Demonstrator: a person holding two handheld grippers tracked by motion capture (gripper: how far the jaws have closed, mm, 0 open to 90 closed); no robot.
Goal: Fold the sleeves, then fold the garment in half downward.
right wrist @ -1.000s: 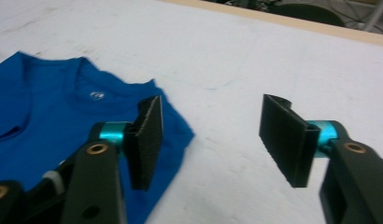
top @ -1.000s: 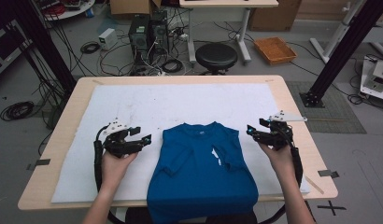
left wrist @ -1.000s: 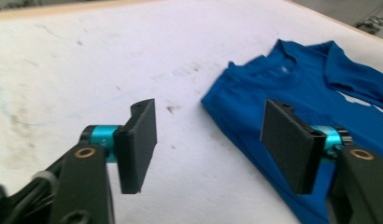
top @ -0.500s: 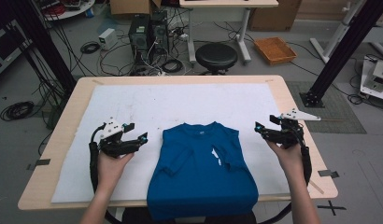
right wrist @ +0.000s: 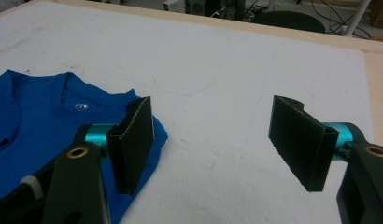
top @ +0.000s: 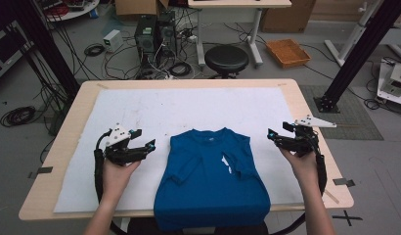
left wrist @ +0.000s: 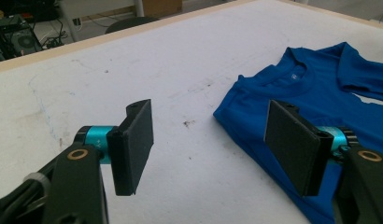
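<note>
Hanging over the table's near edge, the blue shirt [top: 213, 181] has its hem cut off by the frame. It lies folded in the middle of the white cloth cover [top: 189, 107], sleeves tucked in, soft and creased. The left gripper [top: 147, 147] and the right gripper [top: 274, 138] hover either side, flat black jaws wide apart, nothing between; the right's have just been opening.

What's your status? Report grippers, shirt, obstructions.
Left gripper and right gripper open, empty, flanking the shirt. Blue shirt lies folded on the white mat. Nothing in the way.
</note>
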